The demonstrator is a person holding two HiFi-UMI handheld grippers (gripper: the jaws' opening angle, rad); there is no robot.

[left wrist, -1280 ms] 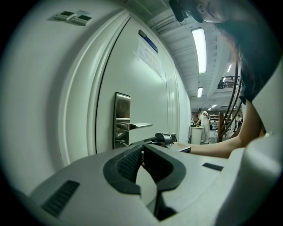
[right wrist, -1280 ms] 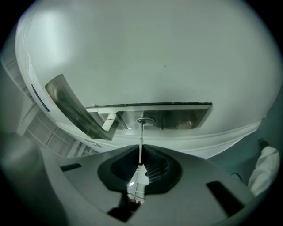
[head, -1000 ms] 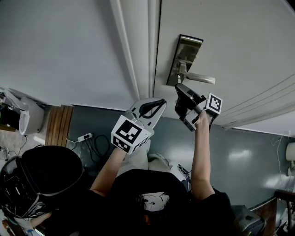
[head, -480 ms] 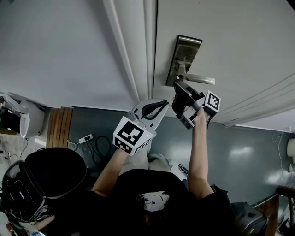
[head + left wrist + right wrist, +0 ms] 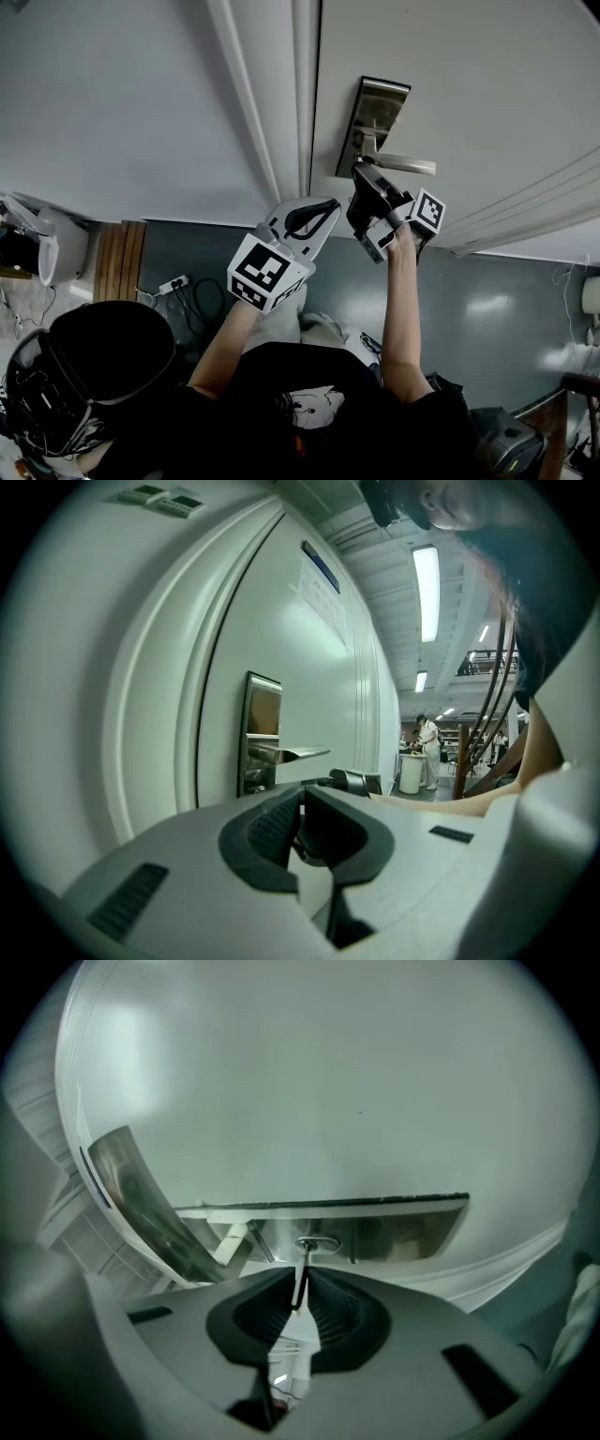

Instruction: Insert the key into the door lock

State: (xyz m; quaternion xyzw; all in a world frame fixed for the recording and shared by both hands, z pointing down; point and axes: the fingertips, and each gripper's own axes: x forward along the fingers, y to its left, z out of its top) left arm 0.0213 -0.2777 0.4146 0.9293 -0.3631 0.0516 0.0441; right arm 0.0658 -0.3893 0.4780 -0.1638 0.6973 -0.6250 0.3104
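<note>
A steel lock plate (image 5: 373, 122) with a lever handle (image 5: 405, 166) is on the white door (image 5: 487, 84). My right gripper (image 5: 360, 174) points up at the plate's lower end, just under the lever. It is shut on a thin metal key (image 5: 300, 1285). The key's tip touches the round keyhole (image 5: 317, 1243) in the plate (image 5: 403, 1232); how deep it sits is hidden. My left gripper (image 5: 328, 208) hangs beside the door frame, left of the right one, shut with nothing held. In the left gripper view the plate (image 5: 262, 726) and lever (image 5: 295, 754) lie ahead of its shut tips (image 5: 300, 797).
The door frame (image 5: 281, 112) and a white wall (image 5: 122, 103) stand left of the lock. On the grey floor below lie a power strip with cables (image 5: 172, 279) and a wooden board (image 5: 118, 255). A distant person (image 5: 428, 741) stands by a white bin.
The right gripper has crept up and slightly left with the key, closer to the lock plate under the lever. The left gripper has barely moved.
</note>
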